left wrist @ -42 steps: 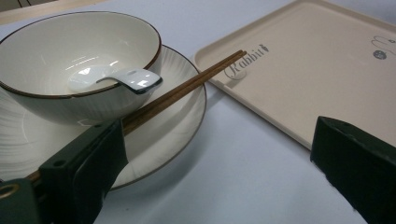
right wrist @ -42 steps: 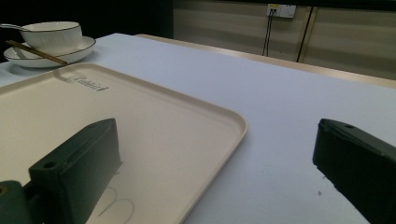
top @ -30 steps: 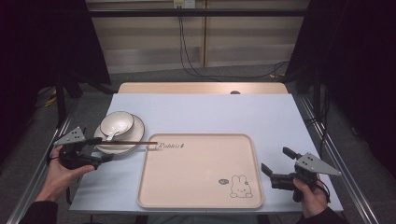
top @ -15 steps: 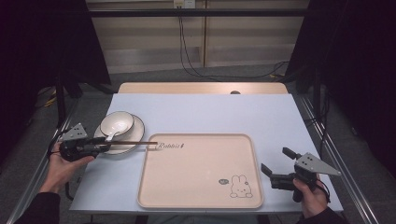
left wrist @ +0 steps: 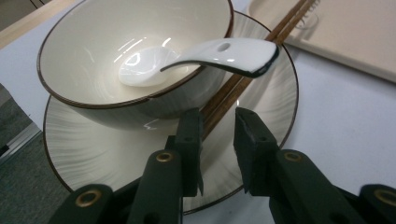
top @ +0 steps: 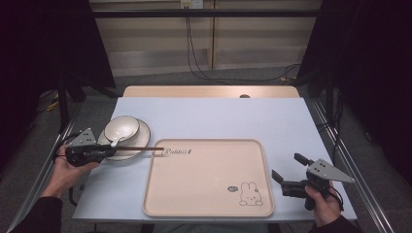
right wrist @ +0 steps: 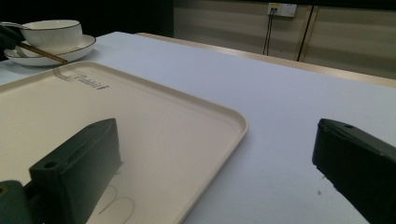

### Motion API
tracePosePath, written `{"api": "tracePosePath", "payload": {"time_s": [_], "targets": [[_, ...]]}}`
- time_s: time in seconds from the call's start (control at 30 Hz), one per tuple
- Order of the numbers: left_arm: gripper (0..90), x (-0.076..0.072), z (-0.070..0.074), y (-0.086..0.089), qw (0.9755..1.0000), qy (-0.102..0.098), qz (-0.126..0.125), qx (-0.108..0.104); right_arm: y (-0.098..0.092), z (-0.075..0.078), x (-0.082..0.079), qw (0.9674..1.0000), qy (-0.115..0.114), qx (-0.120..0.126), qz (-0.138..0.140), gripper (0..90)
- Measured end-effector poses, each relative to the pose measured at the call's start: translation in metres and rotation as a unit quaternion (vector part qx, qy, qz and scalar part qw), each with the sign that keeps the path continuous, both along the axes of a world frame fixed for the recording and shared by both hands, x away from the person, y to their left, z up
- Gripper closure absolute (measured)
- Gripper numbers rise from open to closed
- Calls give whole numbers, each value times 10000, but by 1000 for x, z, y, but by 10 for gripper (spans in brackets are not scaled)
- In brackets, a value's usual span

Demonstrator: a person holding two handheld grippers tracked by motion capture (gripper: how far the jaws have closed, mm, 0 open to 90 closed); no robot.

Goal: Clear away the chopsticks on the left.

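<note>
Left gripper (left wrist: pixel 217 128) closing around chopsticks (left wrist: pixel 243 77) on a plate (left wrist: pixel 93 149).
Pinch both sticks squarely; right gripper (top: pixel 287 172) waits, jaws wide, empty.

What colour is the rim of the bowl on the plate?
Dark brown, edging the cream ceramic bowl; clearest in the left gripper view.

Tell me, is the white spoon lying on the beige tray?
No. In the left gripper view the white spoon rests in the bowl on the plate, while the beige tray lies apart.
</note>
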State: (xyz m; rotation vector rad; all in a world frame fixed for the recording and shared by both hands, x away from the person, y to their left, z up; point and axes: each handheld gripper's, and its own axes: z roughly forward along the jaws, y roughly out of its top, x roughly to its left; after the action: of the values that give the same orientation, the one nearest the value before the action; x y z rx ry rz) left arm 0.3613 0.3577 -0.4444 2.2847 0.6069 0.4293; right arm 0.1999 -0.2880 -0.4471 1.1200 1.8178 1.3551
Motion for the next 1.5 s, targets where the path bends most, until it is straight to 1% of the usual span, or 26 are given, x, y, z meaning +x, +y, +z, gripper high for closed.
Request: {"api": "tracePosePath", "payload": {"time_s": [0.03,0.07,0.1,0.13,0.17,0.2,0.23,0.3,0.37,0.43,0.53,0.6,0.63,0.7,0.77,0.87,0.9,0.93,1.07,1.17,1.2,1.3,1.4,1.43,1.47,1.5], "targets": [[710,1,0,-1,10000,40,-9,-40,1,0,0,10000,7,8,-4,8],[710,2,-1,-1,10000,13,-59,-73,1,0,0,10000,11,6,9,8],[711,2,0,-1,10000,-27,-7,-84,1,0,0,10000,28,9,37,8],[707,2,1,-1,10000,-51,36,-28,1,0,0,10000,32,8,34,8],[698,2,1,-1,9999,-87,21,-117,1,0,0,10000,22,10,15,8],[694,3,1,0,9999,-58,-25,-124,1,0,0,10000,6,4,-3,8],[690,3,0,0,10000,-11,-34,-76,1,0,0,10000,12,9,-4,8],[690,3,0,1,10000,-8,-48,-18,0,0,0,10000,32,13,0,8],[690,4,0,1,10000,-6,-65,-5,1,0,0,10000,12,8,1,8],[690,5,-1,-1,9999,-37,-102,-51,0,0,0,10000,18,8,10,8],[692,4,1,-2,9999,-37,-140,66,1,0,0,10000,26,10,19,8],[692,5,0,-2,9998,-65,-180,54,1,0,0,10000,26,9,18,8],[690,4,1,-3,9999,-63,-137,50,1,0,0,10000,23,9,20,8],[688,4,1,0,9998,-75,-191,17,1,0,0,10000,26,14,7,8],[683,5,0,2,9998,-114,-136,26,1,0,0,10000,24,10,12,8],[677,4,-2,3,9998,-132,-136,-44,1,0,0,10000,30,7,23,8],[677,4,-1,3,9998,-125,-145,-24,1,0,0,10000,30,7,23,8],[677,4,0,2,9998,-122,-140,56,1,0,0,10000,26,9,18,8],[672,5,1,0,9996,-141,-188,143,1,0,0,10000,29,4,29,8],[654,4,-1,1,9997,-169,-158,52,0,0,0,10000,25,9,15,8],[648,4,-2,2,9998,-190,-93,-4,0,0,0,10000,23,8,15,8],[636,4,-2,4,9997,-206,-80,74,1,0,0,10000,29,9,21,8],[638,4,-3,1,9997,-178,-169,68,1,0,0,10000,23,13,2,8],[665,4,-4,-1,9996,-101,-240,108,1,0,0,10000,31,11,16,8],[665,4,-5,-3,9991,-79,-304,269,1,0,0,10000,31,11,16,8],[672,5,-6,-5,9992,-65,-316,217,1,0,0,10000,31,10,18,8]]}}
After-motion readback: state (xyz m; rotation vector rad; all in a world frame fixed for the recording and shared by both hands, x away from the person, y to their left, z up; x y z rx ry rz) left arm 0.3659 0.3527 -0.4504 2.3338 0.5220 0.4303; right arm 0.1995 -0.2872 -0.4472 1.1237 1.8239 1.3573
